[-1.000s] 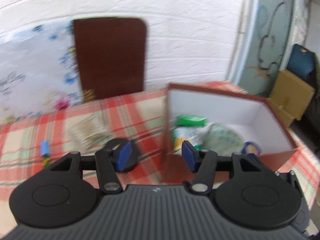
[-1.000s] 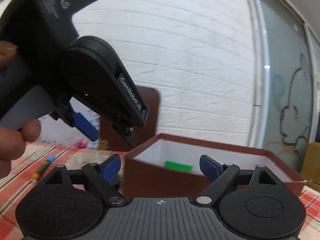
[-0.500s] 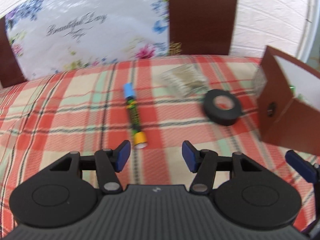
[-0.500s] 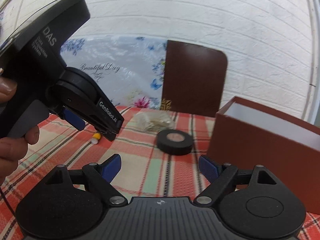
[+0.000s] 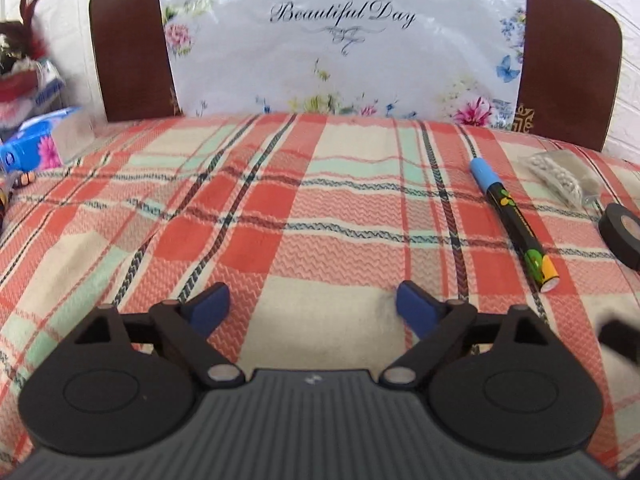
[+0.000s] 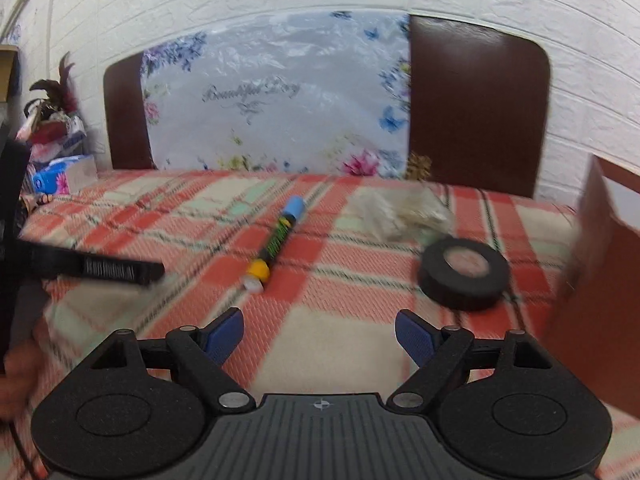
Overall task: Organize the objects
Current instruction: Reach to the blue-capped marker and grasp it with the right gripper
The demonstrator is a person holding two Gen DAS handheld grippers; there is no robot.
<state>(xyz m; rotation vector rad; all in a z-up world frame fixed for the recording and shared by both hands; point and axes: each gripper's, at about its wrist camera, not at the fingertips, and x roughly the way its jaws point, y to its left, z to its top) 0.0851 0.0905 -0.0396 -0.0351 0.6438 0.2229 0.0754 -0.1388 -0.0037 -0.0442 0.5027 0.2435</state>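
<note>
We are holding the left gripper (image 5: 313,304) low over the plaid cloth (image 5: 256,216), its blue fingers wider apart than half a second ago and gripping nothing. The marker (image 5: 512,216), centred before, is now lying at the right of the frame, and the black tape roll (image 5: 622,232) is sliding off the right edge. We are keeping the right gripper (image 6: 319,330) spread and empty; the brown box (image 6: 600,280) is filling its right edge, with the bag of beads (image 6: 400,212) above the tape.
</note>
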